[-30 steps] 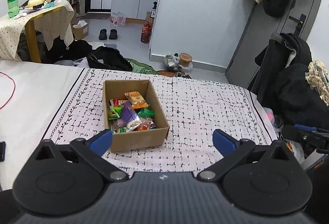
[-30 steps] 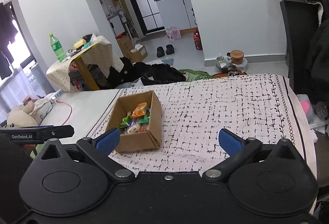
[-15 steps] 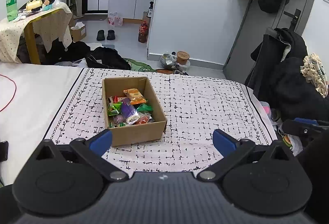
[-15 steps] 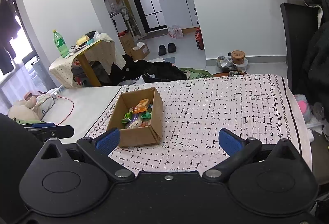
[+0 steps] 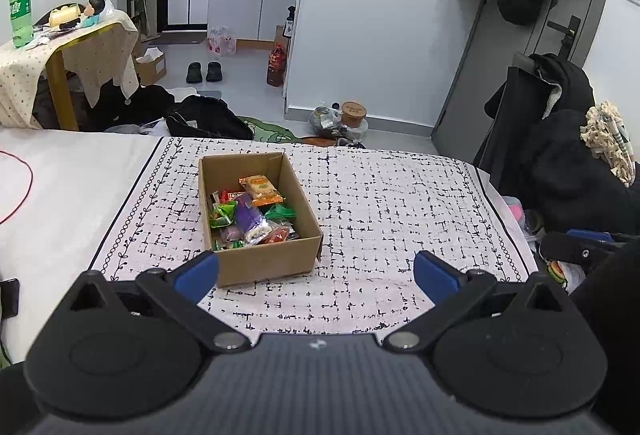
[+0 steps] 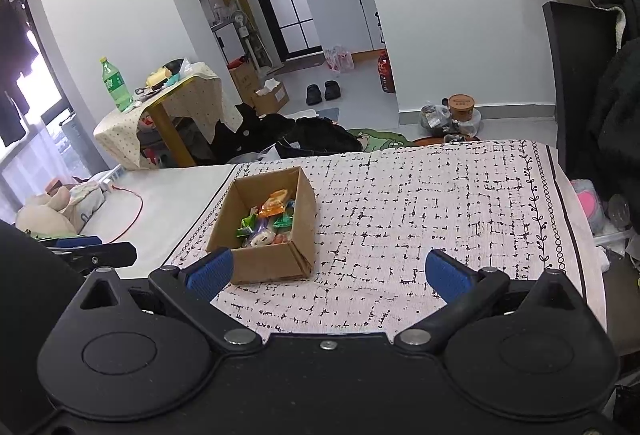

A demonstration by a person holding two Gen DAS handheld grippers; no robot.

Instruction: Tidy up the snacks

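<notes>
1. Blue-padded black left gripper [image 5: 316, 273] spread wide, holding nothing, above the white black-patterned tablecloth [image 5: 400, 219].
2. Blue-padded black right gripper [image 6: 327, 271] likewise spread wide and empty.
3. Open brown cardboard box [image 5: 264, 263] at 11 o'clock of both, resting on the cloth.
4. Colourful wrapped snacks [image 5: 250, 215] heaped inside the box, orange packet [image 5: 260, 189] on top.

Both wrist cameras are looking forward and down from behind their open grippers, sharing the cardboard box [image 5: 256, 215] [image 6: 266, 223] ahead-left on the bed.
</notes>
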